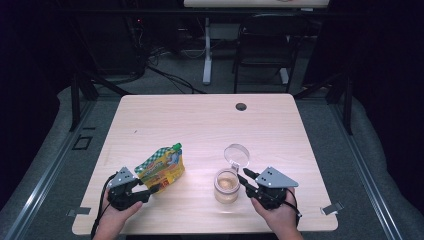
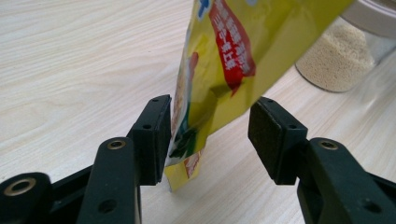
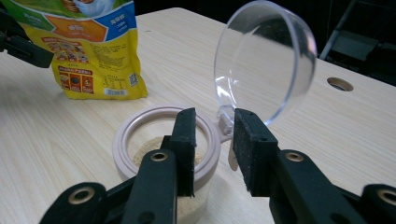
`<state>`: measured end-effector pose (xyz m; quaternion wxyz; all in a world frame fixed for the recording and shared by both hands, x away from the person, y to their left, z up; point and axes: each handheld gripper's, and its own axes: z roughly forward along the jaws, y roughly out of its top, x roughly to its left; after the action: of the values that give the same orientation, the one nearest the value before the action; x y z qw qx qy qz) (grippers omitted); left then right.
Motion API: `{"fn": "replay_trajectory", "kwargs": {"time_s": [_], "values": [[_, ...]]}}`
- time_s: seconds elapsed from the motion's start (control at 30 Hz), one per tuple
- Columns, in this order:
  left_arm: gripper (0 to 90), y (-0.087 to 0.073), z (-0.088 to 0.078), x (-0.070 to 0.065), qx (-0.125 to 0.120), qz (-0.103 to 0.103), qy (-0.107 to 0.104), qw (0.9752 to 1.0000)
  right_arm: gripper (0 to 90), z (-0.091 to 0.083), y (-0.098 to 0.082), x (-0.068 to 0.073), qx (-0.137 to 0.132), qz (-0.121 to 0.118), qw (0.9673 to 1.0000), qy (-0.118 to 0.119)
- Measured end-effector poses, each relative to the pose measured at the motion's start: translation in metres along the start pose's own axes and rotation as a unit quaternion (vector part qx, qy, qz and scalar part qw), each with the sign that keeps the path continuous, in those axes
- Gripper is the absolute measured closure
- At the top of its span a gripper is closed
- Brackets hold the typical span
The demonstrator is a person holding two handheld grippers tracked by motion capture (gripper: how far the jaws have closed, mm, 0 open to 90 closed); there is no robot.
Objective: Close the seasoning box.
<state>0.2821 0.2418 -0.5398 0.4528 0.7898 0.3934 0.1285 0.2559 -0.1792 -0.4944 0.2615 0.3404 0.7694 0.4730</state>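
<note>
A yellow snack pouch (image 1: 162, 167) with a green cap stands tilted on the table's front left. My left gripper (image 1: 150, 189) is open around its lower corner. In the left gripper view (image 2: 210, 116) one pad touches the pouch (image 2: 233, 51) and the other stands apart from it. A clear jar (image 1: 226, 187) with pale grains sits front centre, its hinged clear lid (image 1: 237, 153) swung up. My right gripper (image 1: 243, 176) is at the jar's right. In the right gripper view (image 3: 214, 121) the jaws straddle the rim (image 3: 123, 135) near the hinge, below the lid (image 3: 266, 60), with a gap left.
The wooden table (image 1: 200, 125) has a round cable hole (image 1: 241, 106) near its far edge. A dark chair (image 1: 265, 45) and a desk leg stand beyond the table. The pouch (image 3: 88, 51) stands to the jar's far left in the right gripper view.
</note>
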Motion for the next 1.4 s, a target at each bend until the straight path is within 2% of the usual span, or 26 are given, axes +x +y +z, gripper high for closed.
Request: {"fn": "replay_trajectory", "kwargs": {"time_s": [0.3, 0.5, 0.67, 0.97, 1.4], "values": [[49.9, 0.001, 0.0, 0.002, -0.006, -0.004, -0.001, 1.0, 72.3, -0.004, -0.002, -0.01, 0.013, 0.023, 0.9996, -0.011], [49.7, 0.0, 0.001, 0.002, -0.002, 0.0, 0.002, 1.0, 72.9, -0.003, -0.005, -0.017, 0.024, 0.04, 0.9988, -0.011], [49.7, 0.001, 0.002, 0.001, -0.002, 0.001, -0.003, 1.0, 72.3, -0.002, -0.007, -0.021, 0.023, 0.044, 0.9986, -0.016], [49.1, 0.0, 0.003, -0.003, 0.001, 0.008, -0.004, 1.0, 64.6, 0.003, -0.008, -0.027, 0.018, 0.056, 0.9982, -0.011], [48.4, -0.001, 0.001, -0.002, 0.0, 0.006, -0.001, 1.0, 56.0, 0.016, -0.005, -0.03, 0.023, 0.054, 0.9981, -0.016]]}}
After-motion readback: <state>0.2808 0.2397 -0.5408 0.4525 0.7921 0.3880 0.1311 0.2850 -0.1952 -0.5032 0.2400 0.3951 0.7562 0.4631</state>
